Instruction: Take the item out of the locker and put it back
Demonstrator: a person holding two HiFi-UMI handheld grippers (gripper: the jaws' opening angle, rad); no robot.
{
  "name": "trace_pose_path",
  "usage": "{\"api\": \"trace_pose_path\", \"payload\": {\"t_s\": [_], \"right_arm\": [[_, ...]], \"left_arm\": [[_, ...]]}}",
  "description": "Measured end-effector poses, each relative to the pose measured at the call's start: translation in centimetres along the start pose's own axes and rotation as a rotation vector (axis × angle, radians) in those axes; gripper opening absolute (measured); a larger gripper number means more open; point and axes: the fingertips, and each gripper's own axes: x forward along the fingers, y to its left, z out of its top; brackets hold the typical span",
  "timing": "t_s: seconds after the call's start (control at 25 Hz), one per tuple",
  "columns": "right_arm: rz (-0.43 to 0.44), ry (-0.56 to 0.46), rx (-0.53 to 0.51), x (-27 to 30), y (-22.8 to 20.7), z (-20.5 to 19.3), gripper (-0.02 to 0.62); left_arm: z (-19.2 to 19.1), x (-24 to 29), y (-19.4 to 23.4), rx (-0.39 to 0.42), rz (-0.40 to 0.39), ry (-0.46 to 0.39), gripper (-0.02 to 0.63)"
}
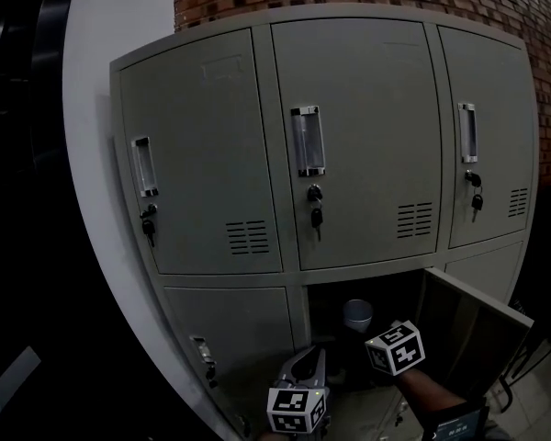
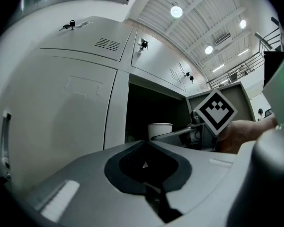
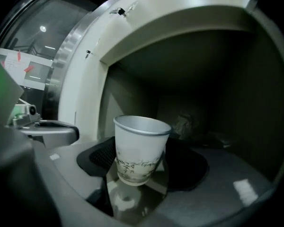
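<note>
Your right gripper (image 3: 137, 186) pinches the paper cup (image 3: 139, 148) while the left gripper (image 2: 146, 167) idles, jaws pressed together; squeeze harder and the thin wall crumples.

Head view high, facing locker (image 1: 349, 136), gripper views low, close, sharing open compartment (image 1: 332, 312).

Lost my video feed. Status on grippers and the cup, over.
Left gripper shut, empty. Right gripper in locker, jaws flanking upright paper cup, contact unclear. Door open, nothing blocking.
</note>
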Motion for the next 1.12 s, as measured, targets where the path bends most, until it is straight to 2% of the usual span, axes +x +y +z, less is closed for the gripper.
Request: {"api": "trace_pose_path", "payload": {"t_s": [0.36,0.76,1.12], "right_arm": [[0.05,-0.025,-0.017,-6.8,3.0,-0.9,0.321],[0.09,-0.024,-0.008,-14.9,5.1,-3.2,0.322],[0.169,0.002,0.012,-22.0,8.7,-6.0,0.327]], "left_arm": [[0.1,-2.7,-3.4,-0.002,0.027,0.004,0.0],[0.0,-6.8,-9.5,0.012,0.056,0.028,0.0],[-0.4,-11.5,-14.8,0.032,0.09,0.072,0.0]]}}
